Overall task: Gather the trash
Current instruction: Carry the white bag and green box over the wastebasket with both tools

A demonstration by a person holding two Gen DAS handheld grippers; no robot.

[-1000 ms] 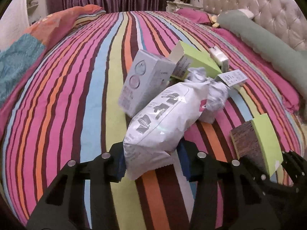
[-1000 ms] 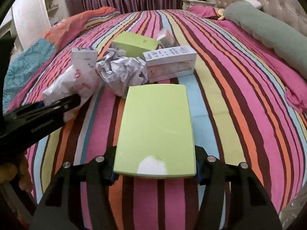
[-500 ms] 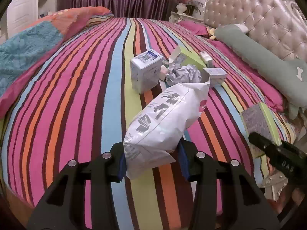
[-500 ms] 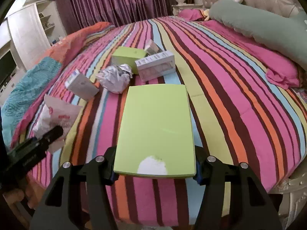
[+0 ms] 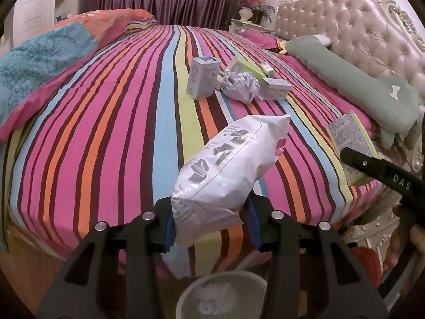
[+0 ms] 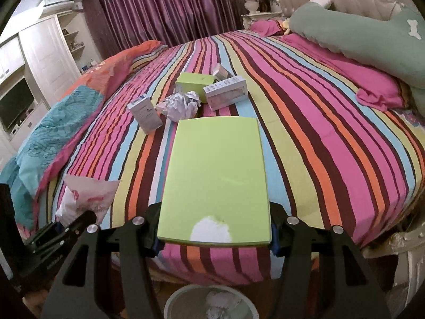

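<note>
My left gripper (image 5: 211, 227) is shut on the lower end of a white plastic bag (image 5: 231, 170) with grey pictograms, held above the foot of the bed. My right gripper (image 6: 213, 236) is shut on a flat lime-green box (image 6: 216, 180), its sides pressed between the blue pads. A round white bin (image 5: 221, 299) with crumpled paper inside sits on the floor below both grippers; the same bin (image 6: 211, 303) shows in the right wrist view. Left on the striped bed (image 6: 332, 138) are a crumpled paper ball (image 6: 179, 105), a white box (image 6: 144, 114), a green box (image 6: 195, 81) and a pale carton (image 6: 225, 93).
A long green pillow (image 5: 353, 79) and a tufted headboard (image 5: 358, 32) lie at the right. A teal and orange quilt (image 5: 45, 58) is bunched at the left. White cupboards (image 6: 45, 53) and purple curtains (image 6: 164, 8) stand behind. An ornate white bed frame (image 5: 372, 228) edges the corner.
Both grippers have drawn back from the pile toward the foot of the bed, carrying the bag and the green box. The bed's edge and the white bin have come into view below.
</note>
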